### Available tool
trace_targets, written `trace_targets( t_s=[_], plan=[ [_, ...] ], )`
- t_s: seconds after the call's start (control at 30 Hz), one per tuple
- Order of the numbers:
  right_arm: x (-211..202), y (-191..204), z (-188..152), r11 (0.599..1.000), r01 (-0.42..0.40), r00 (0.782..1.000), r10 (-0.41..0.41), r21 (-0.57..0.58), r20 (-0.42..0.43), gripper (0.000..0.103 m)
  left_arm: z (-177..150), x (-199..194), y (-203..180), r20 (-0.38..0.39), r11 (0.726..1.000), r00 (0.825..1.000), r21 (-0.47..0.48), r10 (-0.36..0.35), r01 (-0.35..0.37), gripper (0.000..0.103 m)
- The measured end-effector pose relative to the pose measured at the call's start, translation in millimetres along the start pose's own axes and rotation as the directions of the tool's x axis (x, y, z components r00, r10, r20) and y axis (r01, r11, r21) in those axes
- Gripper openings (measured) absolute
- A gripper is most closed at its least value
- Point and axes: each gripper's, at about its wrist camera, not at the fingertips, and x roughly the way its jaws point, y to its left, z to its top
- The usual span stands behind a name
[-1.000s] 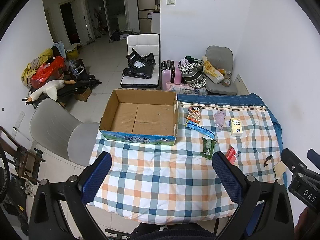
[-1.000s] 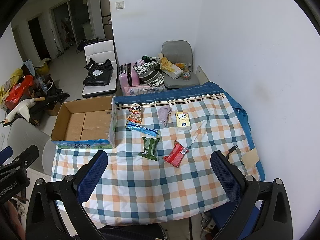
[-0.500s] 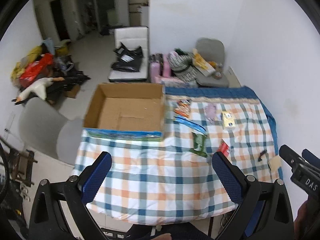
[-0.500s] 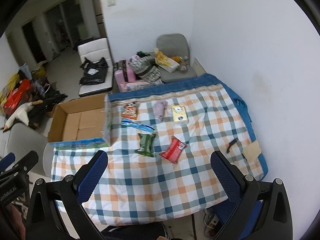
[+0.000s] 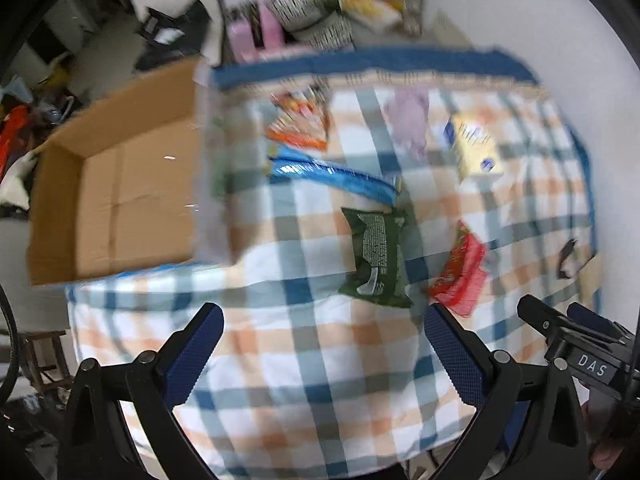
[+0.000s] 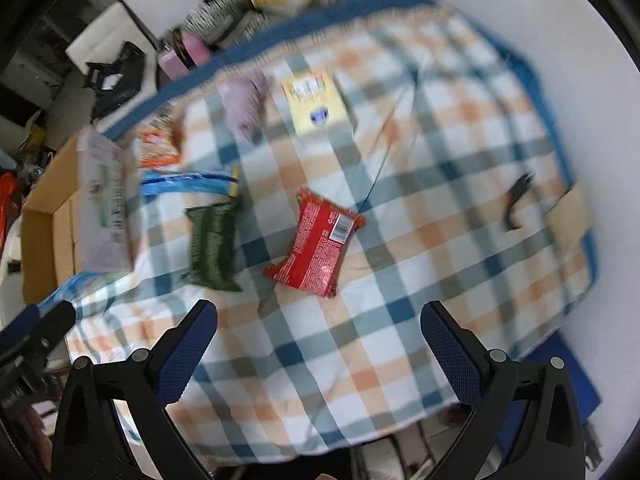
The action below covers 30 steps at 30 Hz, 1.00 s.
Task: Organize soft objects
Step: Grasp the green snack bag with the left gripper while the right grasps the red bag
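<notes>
Soft packets lie on a checked cloth (image 5: 304,360). A green packet (image 5: 376,256) (image 6: 212,240), a red packet (image 5: 460,276) (image 6: 316,248), a blue packet (image 5: 332,174) (image 6: 188,182), an orange packet (image 5: 300,122), a lilac soft toy (image 5: 408,120) (image 6: 244,100) and a yellow pack (image 5: 472,148) (image 6: 312,104) show. An open cardboard box (image 5: 116,192) (image 6: 48,232) stands at the left. My left gripper (image 5: 322,348) is open and empty, just short of the green packet. My right gripper (image 6: 318,344) is open and empty, short of the red packet.
A small black item (image 6: 518,200) and a tan card (image 6: 568,212) lie near the cloth's right edge by the white wall. Chairs, bags and a pink case (image 5: 256,36) crowd the floor beyond the far edge. Both views are blurred.
Both grippers have moved forward and down toward the cloth, so the packets and box look much larger. Both stay open and empty.
</notes>
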Motion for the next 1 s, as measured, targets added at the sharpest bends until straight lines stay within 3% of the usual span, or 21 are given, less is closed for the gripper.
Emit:
trace_targets(
  t_s=[0.03, 0.17, 0.43, 0.6, 0.7, 0.73, 0.83, 0.9, 1.0],
  plan=[
    [16, -4, 5, 1.000, -0.010, 1.000, 0.010, 0.016, -0.021, 0.102, 8, 19, -6, -0.035, 1.000, 0.999, 0.003, -0.029, 0.029, 0.093],
    [72, -15, 23, 0.996, -0.048, 0.992, 0.056, 0.072, -0.117, 0.097, 25, 70, -27, -0.117, 0.998, 0.993, 0.042, -0.032, 0.037, 0.091],
    [128, -16, 31, 0.987, -0.090, 0.969, 0.118, 0.136, -0.216, 0.095, 38, 145, -42, -0.250, 0.997, 0.968, 0.070, -0.022, 0.040, 0.089],
    [158, -3, 32, 0.985, -0.099, 0.953, 0.135, 0.139, -0.273, 0.094, 35, 175, -42, -0.307, 0.997, 0.951, 0.059, -0.029, 0.050, 0.073],
    [173, 5, 29, 0.986, -0.090, 0.947, 0.129, 0.141, -0.295, 0.091, 32, 175, -41, -0.293, 0.998, 0.956, 0.056, -0.024, 0.042, 0.066],
    [176, 8, 28, 0.986, -0.086, 0.946, 0.125, 0.141, -0.298, 0.091, 33, 178, -42, -0.287, 0.998, 0.958, 0.056, -0.019, 0.036, 0.060],
    [186, 21, 25, 0.990, -0.057, 0.946, 0.096, 0.132, -0.308, 0.079, 33, 172, -41, -0.278, 0.999, 0.961, 0.042, -0.014, 0.027, 0.041],
    [188, 28, 25, 0.992, -0.034, 0.948, 0.072, 0.124, -0.311, 0.061, 36, 166, -37, -0.274, 0.999, 0.961, 0.030, -0.020, 0.029, 0.038],
    [186, 41, 24, 0.994, -0.013, 0.952, 0.045, 0.107, -0.303, 0.053, 33, 152, -35, -0.252, 0.999, 0.968, 0.029, -0.009, 0.017, 0.036]
  ],
)
